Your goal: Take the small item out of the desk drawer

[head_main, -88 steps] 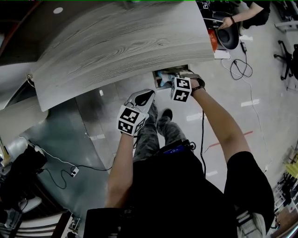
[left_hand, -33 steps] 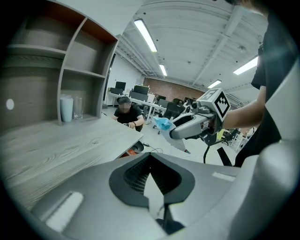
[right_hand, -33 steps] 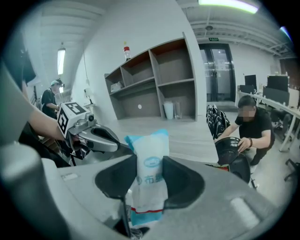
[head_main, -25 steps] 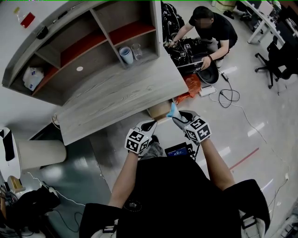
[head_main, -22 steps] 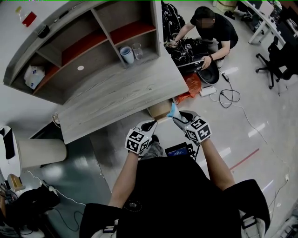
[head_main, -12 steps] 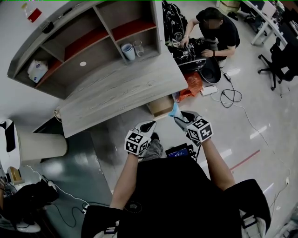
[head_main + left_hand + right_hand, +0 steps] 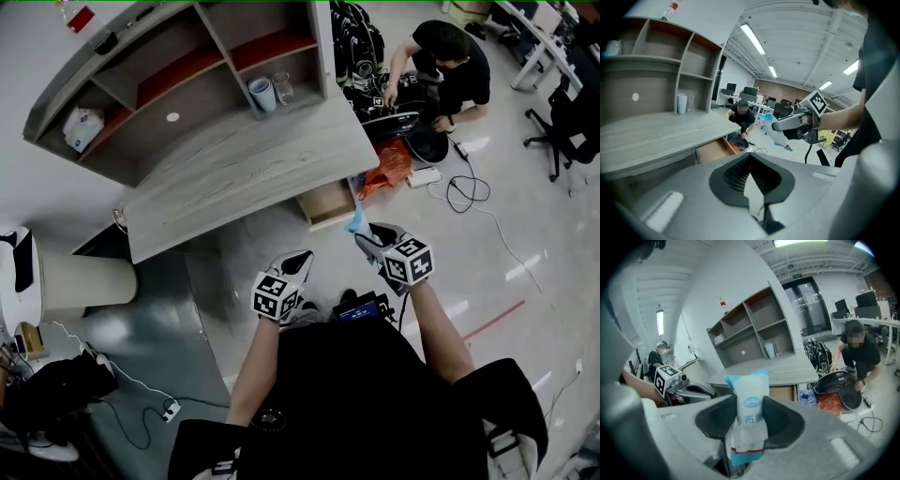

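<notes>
Right tool [image 7: 749, 430] clamps packet [image 7: 750, 401] mid-body, out of open drawer [image 7: 328, 202], drawer at 10 o'clock. Left tool [image 7: 757, 206] closed, empty. My worry: soft, slick wrapper slides through pads, drops onto floor [image 7: 487, 253].

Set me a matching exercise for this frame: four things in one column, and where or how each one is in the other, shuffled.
Things:
1. packet
2. drawer
3. left gripper
4. cup

Place or state:
A. standing in the shelf unit
B. shut, with nothing in it
C. pulled open under the desktop
D. clamped in the right gripper

Pairs: 1-D, 2-C, 3-B, 4-A
</notes>
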`<state>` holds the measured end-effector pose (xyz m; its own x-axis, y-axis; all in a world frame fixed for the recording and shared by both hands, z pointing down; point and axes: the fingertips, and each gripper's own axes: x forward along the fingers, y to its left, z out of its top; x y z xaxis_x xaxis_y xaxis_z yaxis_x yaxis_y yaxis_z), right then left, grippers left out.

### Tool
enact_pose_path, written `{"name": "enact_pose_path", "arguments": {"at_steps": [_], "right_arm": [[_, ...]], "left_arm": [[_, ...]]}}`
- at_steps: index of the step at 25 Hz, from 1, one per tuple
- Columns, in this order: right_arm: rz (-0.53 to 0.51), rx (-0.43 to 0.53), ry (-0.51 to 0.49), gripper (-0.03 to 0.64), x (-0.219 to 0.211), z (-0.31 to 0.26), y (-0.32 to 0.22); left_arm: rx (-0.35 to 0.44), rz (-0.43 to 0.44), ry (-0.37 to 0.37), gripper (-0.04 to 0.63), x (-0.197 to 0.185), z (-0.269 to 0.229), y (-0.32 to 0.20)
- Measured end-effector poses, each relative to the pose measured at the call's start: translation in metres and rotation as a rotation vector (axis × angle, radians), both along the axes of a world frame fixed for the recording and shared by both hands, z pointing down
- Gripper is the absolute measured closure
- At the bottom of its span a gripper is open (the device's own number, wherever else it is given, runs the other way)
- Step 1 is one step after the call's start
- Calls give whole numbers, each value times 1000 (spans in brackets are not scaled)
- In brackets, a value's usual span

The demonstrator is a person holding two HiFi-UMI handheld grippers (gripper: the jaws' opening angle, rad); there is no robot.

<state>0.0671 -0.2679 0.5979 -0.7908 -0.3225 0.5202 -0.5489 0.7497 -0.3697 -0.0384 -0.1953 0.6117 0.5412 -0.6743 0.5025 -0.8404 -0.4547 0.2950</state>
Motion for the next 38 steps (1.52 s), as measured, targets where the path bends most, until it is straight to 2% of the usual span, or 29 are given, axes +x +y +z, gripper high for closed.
{"name": "enact_pose_path", "arguments": {"at_steps": [4, 9, 18, 38], "right_arm": [[14, 8, 0, 445, 6, -7, 10], [68, 19, -12, 445, 10, -14, 23], [146, 3, -22, 445, -8, -15, 73], [209, 28, 1, 445, -6, -18, 176]], "left_arm": [[30, -3, 8, 595, -4, -11, -2], [61, 40, 28, 595, 2, -20, 16], [47, 29, 40, 595, -33, -14, 65], [67, 111, 72, 595, -23, -12, 150]]}}
